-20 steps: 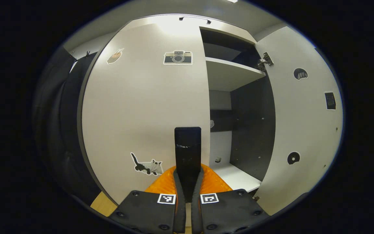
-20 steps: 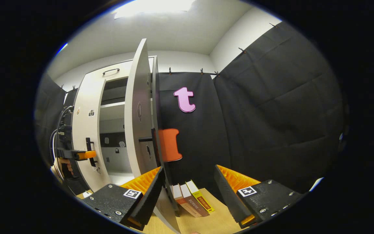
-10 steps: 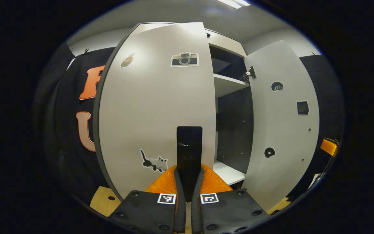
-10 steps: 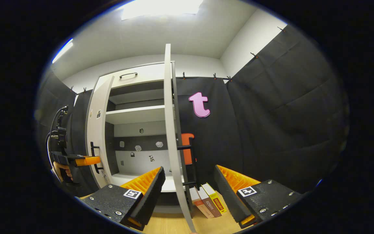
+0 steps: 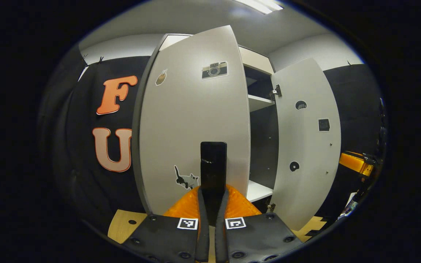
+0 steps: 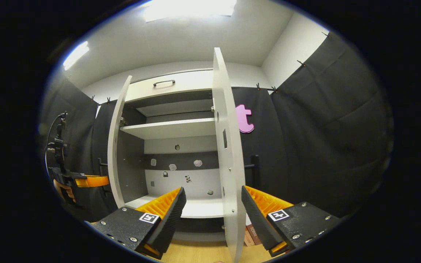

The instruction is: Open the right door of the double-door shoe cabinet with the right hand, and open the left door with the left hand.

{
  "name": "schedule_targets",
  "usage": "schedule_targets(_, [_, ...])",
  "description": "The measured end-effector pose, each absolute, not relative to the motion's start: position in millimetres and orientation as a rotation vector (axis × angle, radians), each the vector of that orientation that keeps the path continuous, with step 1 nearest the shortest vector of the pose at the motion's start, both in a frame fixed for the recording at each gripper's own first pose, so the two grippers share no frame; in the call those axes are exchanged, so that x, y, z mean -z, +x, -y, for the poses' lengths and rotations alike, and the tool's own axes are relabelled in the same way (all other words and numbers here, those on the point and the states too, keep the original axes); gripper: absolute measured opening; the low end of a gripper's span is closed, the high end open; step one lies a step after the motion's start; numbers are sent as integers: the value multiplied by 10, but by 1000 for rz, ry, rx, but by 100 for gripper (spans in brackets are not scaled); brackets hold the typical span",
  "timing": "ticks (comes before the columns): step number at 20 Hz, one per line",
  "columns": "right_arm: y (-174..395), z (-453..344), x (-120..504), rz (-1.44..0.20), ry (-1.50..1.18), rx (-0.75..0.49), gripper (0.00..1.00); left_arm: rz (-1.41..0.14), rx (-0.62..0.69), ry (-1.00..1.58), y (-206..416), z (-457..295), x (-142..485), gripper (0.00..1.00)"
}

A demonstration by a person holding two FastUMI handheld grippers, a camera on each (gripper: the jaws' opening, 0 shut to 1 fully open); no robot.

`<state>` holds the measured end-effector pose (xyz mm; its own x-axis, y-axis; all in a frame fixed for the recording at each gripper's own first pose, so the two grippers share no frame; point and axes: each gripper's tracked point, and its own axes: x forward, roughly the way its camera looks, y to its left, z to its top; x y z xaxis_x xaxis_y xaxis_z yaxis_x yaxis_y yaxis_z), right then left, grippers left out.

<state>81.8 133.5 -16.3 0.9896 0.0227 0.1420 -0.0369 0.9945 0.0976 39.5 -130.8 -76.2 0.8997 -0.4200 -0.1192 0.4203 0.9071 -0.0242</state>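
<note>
Now both doors of the shoe cabinet (image 6: 174,146) stand swung outward. In the left gripper view, the left gripper (image 5: 213,210) has its jaws clenched on the dark handle (image 5: 213,166) of the left door (image 5: 196,128), which fills the middle of that view from twelve to six o'clock. A camera sticker (image 5: 214,69) sits near the door's top and a cat sticker (image 5: 186,179) low at about seven o'clock of the handle. At three o'clock the right door (image 5: 307,146) shows its inner face, with a shelf (image 5: 260,103) between the two doors.

In the right gripper view, the right gripper (image 6: 212,213) has its jaws released and spread wide, touching nothing; the right door (image 6: 228,160) stands edge-on between them, its handle (image 6: 253,166) on the far side at about one o'clock of the jaws. The cabinet's interior lies open at eleven o'clock, with a shelf (image 6: 170,128) and small stickers on the back panel. At nine o'clock a hand (image 6: 64,184) holds the left gripper (image 6: 97,180) against the left door (image 6: 117,146). Books (image 6: 250,235) stand on the wooden surface (image 6: 199,254) behind the right door.
</note>
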Motion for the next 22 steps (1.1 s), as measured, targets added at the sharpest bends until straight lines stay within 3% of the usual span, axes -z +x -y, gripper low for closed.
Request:
schedule_targets(6, [886,-1616,188,127,80,-72,93,-100,371,-12,207,683,639,12])
schedule_targets(13, [853,-1910,150,133,78,-123,90,-81,205,33,238,14,579,7])
schedule_targets(22, [817,-2087,46,166,45,-137,92,-83,186,14,256,-222,585,7])
